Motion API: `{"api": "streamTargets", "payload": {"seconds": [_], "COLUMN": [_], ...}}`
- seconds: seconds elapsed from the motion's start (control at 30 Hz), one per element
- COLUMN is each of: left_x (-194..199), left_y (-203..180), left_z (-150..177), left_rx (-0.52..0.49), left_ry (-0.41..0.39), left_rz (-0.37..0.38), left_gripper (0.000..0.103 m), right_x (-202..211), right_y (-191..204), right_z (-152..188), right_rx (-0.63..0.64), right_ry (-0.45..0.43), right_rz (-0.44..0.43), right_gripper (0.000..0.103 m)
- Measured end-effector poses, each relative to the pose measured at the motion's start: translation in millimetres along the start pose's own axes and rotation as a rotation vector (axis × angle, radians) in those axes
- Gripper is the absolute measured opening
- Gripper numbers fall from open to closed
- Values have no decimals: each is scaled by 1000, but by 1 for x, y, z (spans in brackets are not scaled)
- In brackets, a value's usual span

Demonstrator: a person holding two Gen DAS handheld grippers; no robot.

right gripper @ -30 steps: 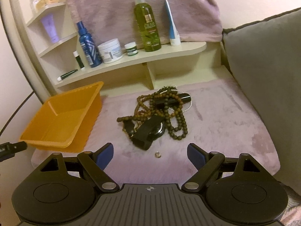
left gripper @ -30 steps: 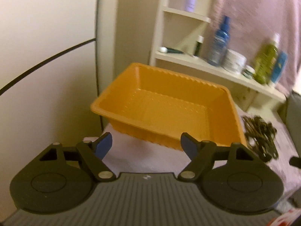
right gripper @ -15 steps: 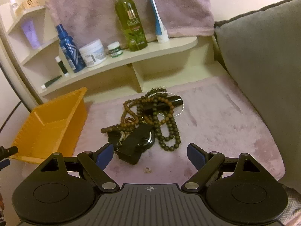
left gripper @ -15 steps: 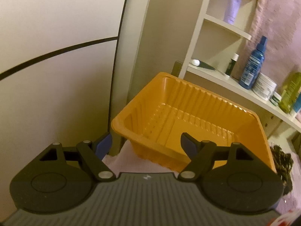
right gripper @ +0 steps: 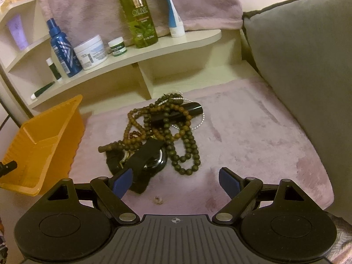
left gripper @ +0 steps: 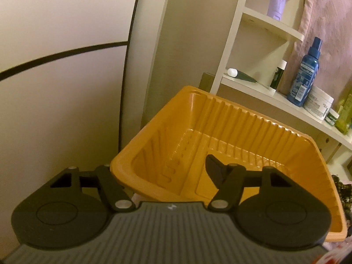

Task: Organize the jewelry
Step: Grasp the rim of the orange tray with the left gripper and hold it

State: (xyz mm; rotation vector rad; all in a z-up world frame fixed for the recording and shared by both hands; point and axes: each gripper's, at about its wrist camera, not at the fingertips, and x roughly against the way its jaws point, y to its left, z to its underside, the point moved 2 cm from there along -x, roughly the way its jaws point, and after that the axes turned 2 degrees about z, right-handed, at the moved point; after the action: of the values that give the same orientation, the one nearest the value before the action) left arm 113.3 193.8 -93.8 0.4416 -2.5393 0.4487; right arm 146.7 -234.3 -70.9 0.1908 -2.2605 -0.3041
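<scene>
An empty orange plastic tray (left gripper: 253,132) fills the left wrist view; it also shows at the left of the right wrist view (right gripper: 41,138). My left gripper (left gripper: 162,173) is open, straddling the tray's near rim, right finger inside, left finger outside and hidden behind the rim. A tangled pile of brown bead necklaces (right gripper: 167,127) with a black watch (right gripper: 149,158) and a black tube (right gripper: 189,107) lies on the pink mat (right gripper: 253,132). A small ring (right gripper: 158,199) lies just before my right gripper (right gripper: 176,182), which is open and empty, close to the pile's near edge.
A cream shelf unit (right gripper: 154,48) behind the mat holds a blue spray bottle (right gripper: 61,48), a white jar (right gripper: 91,51), a green olive bottle (right gripper: 138,13) and tubes. A grey cushion (right gripper: 303,66) borders the mat on the right. A pale wall stands left of the tray.
My left gripper has moved forward onto the tray's near rim, its right finger now inside. My right gripper has moved closer to the jewelry pile and the ring.
</scene>
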Motion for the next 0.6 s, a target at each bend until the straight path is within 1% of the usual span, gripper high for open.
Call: {"api": "streamTargets", "payload": {"seconds": [0.07, 0.1, 0.13, 0.17, 0.2, 0.23, 0.27, 0.33, 0.47, 0.5, 0.53, 0.57, 0.6], "left_x": [-1, -1, 0, 1, 2, 5, 7, 13, 28, 31, 35, 38, 41], "left_y": [0, 0, 0, 0, 0, 0, 0, 2, 3, 2, 1, 0, -1], "left_z": [0, 0, -1, -1, -1, -1, -1, -3, -9, -10, -12, -13, -14], "left_rx": [-9, -14, -21, -31, -42, -55, -67, -57, -67, -79, -91, -102, -110], "left_ry": [-10, -15, -20, -25, -29, -34, -40, -50, -76, -83, -88, -91, -94], "left_rz": [-12, -21, -28, -36, -43, -48, -53, -52, -55, -56, -54, -55, -55], "left_gripper": [63, 58, 51, 46, 37, 32, 31, 22, 19, 18, 18, 18, 17], "right_x": [-1, -2, -2, -2, -1, -1, 0, 2, 8, 9, 9, 7, 6], "right_y": [-1, -2, -3, -3, -3, -3, -2, -1, 5, 8, 10, 13, 15], "right_z": [0, -1, -1, -1, 0, 0, 0, 1, 5, 8, 10, 13, 16], "right_rx": [-3, -4, -4, -3, 0, 4, 9, 25, 77, 99, 120, 147, 166], "right_ry": [0, -1, -1, -3, -4, -5, -7, -10, -13, -10, -5, 10, 23], "right_rz": [2, 2, 1, -1, -3, -5, -8, -15, -47, -59, -71, -80, -83], "right_gripper": [86, 86, 86, 86, 86, 86, 86, 86, 86, 84, 75, 70, 63]}}
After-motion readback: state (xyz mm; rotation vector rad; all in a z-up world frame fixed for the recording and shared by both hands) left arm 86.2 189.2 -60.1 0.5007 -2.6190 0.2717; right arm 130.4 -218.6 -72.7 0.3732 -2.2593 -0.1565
